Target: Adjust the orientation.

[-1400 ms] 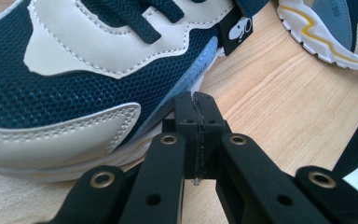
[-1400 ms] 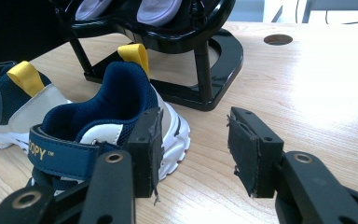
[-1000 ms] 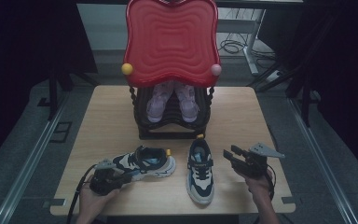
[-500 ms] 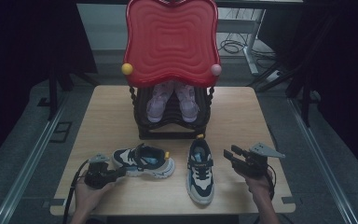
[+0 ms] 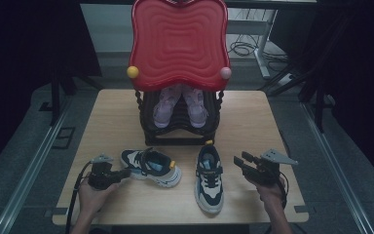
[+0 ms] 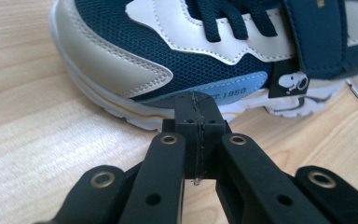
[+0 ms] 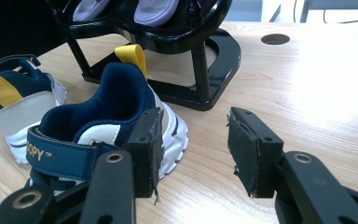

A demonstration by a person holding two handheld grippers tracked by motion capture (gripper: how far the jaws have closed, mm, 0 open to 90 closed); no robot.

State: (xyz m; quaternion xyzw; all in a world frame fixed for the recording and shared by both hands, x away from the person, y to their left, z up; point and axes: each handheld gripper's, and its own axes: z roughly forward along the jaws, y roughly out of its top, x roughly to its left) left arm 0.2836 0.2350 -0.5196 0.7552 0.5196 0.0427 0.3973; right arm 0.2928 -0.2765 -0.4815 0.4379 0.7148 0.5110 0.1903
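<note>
Two navy, white and grey sneakers lie on the wooden table (image 5: 112, 122). The left sneaker (image 5: 151, 167) (image 6: 168, 46) points its toe to the back left. My left gripper (image 5: 125, 172) (image 6: 196, 114) is shut with nothing between its jaws, its tips against the sole near that toe. The right sneaker (image 5: 209, 178) (image 7: 107, 116) has its heel and yellow pull tab toward the rack. My right gripper (image 5: 239, 162) (image 7: 193, 144) stands open just right of that sneaker's heel, nothing between the pads.
A black shoe rack (image 5: 180, 131) (image 7: 200, 51) holding a pair of lilac shoes (image 5: 180, 105) stands at the back middle, topped by a red wavy panel (image 5: 179, 44). A round hole (image 7: 275, 38) is in the table behind the right gripper.
The left sneaker has turned, its toe swinging toward the back and its heel toward the front. My left gripper has moved away from the front edge. The right gripper has kept still.
</note>
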